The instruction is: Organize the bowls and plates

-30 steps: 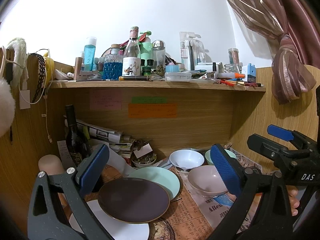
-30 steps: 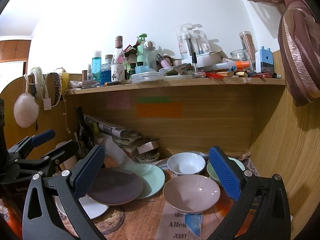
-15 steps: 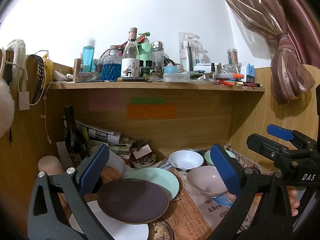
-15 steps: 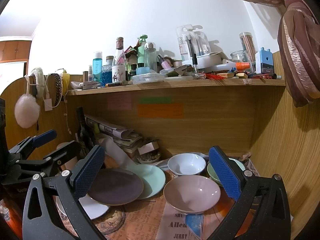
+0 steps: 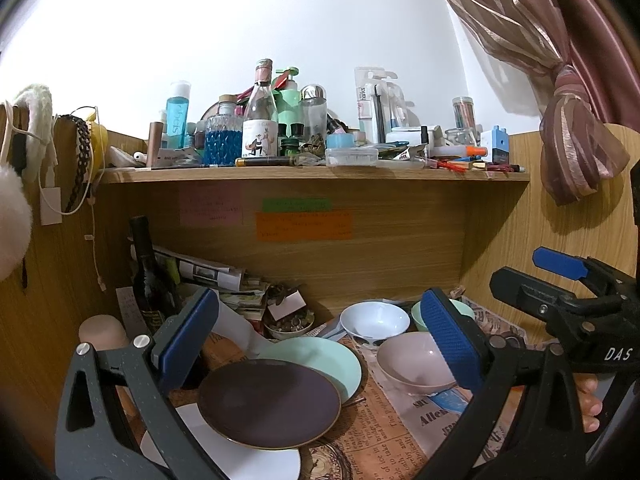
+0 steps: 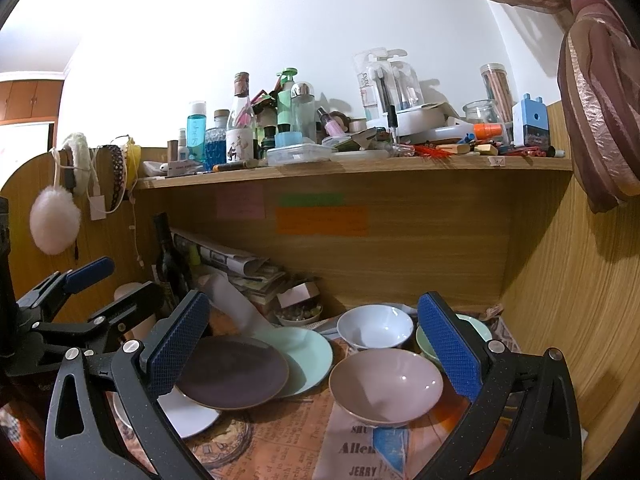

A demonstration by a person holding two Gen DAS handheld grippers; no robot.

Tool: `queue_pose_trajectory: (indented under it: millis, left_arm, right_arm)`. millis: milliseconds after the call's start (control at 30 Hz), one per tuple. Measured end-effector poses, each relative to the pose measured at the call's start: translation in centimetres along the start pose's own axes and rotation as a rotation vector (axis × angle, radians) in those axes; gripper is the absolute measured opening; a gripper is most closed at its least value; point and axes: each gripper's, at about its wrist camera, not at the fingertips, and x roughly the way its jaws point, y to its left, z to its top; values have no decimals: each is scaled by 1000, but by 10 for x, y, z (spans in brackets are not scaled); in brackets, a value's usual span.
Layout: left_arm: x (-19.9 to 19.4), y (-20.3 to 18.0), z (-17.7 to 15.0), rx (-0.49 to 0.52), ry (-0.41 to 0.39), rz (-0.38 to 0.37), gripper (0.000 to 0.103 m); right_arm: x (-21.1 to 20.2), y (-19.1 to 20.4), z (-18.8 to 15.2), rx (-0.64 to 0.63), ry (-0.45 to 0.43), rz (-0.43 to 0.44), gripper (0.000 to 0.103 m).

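A dark purple plate (image 5: pixel 269 404) lies on a white plate (image 5: pixel 240 456) and overlaps a mint green plate (image 5: pixel 320 360). To the right stand a pink bowl (image 5: pixel 412 364), a white bowl (image 5: pixel 374 320) and a mint bowl (image 5: pixel 464 312) behind. My left gripper (image 5: pixel 320 344) is open and empty, above the plates. My right gripper (image 6: pixel 316 344) is open and empty, above the pink bowl (image 6: pixel 386 386) and the purple plate (image 6: pixel 232 372). The white bowl (image 6: pixel 374 326) and the green plate (image 6: pixel 304 356) lie beyond it. The left gripper shows at the left of the right wrist view.
A wooden shelf (image 5: pixel 312 172) crowded with bottles hangs above the desk. A dark wine bottle (image 5: pixel 146 276), stacked newspapers (image 5: pixel 216 280) and a small dish of bits (image 5: pixel 290 322) stand at the back. Wooden walls close both sides. Printed newspaper (image 6: pixel 352 448) covers the desk.
Both grippers have drifted very slightly; the scene sits a touch lower in the views. Nothing on the desk has moved.
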Motion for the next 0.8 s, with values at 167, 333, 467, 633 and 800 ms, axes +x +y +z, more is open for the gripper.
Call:
queue_pose_trajectory:
  millis: [167,333,467,633,800]
  left_arm:
    - [0,-1,-1,-1,0,2,103]
    - [0,-2,-1,-1,-2,2,103]
    - [1,-1,-1,-5,0,0,103]
    - [2,2,-4,-15,5,3,103]
    - [8,17,-11,-43,32,7,103]
  right_arm:
    - [-1,3,-1,-9,-9,-1,103]
    - [-1,5,0,-14,-14,7,103]
    - [-1,6,0,-21,-18,9,103]
    - [0,7,0,-20,-17,11,103]
    - [11,9,-3,-16,4,13,103]
